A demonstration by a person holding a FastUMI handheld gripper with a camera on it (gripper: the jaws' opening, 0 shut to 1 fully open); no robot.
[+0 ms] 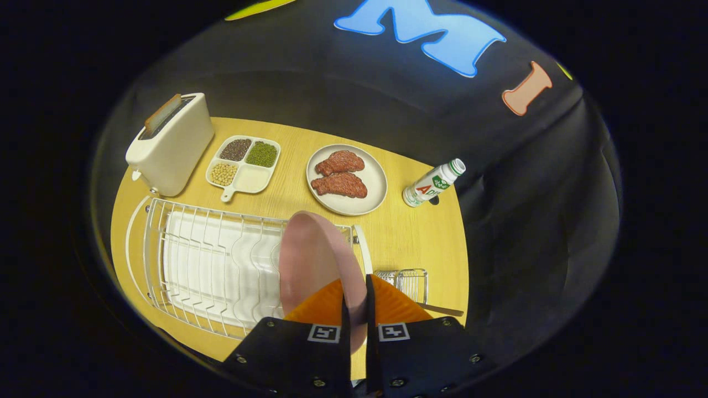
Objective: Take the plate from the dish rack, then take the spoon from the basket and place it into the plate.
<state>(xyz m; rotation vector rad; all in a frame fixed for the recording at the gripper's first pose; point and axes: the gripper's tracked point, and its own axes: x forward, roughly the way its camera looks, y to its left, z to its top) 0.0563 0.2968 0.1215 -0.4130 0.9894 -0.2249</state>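
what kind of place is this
Probably a mock kitchen counter set up in a recording booth: a wooden table carries a toaster, a wire dish rack and a plate of meat. The gripper is shut on a pink plate standing at the rack.

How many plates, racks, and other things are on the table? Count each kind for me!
Plates: 2, the pink plate gripped by the tool and the white plate with meat
Divided trays: 1, tray
Toasters: 1, toaster
Bottles: 1, bottle
Dish racks: 1, dish rack
Wire baskets: 1, basket
Total: 7
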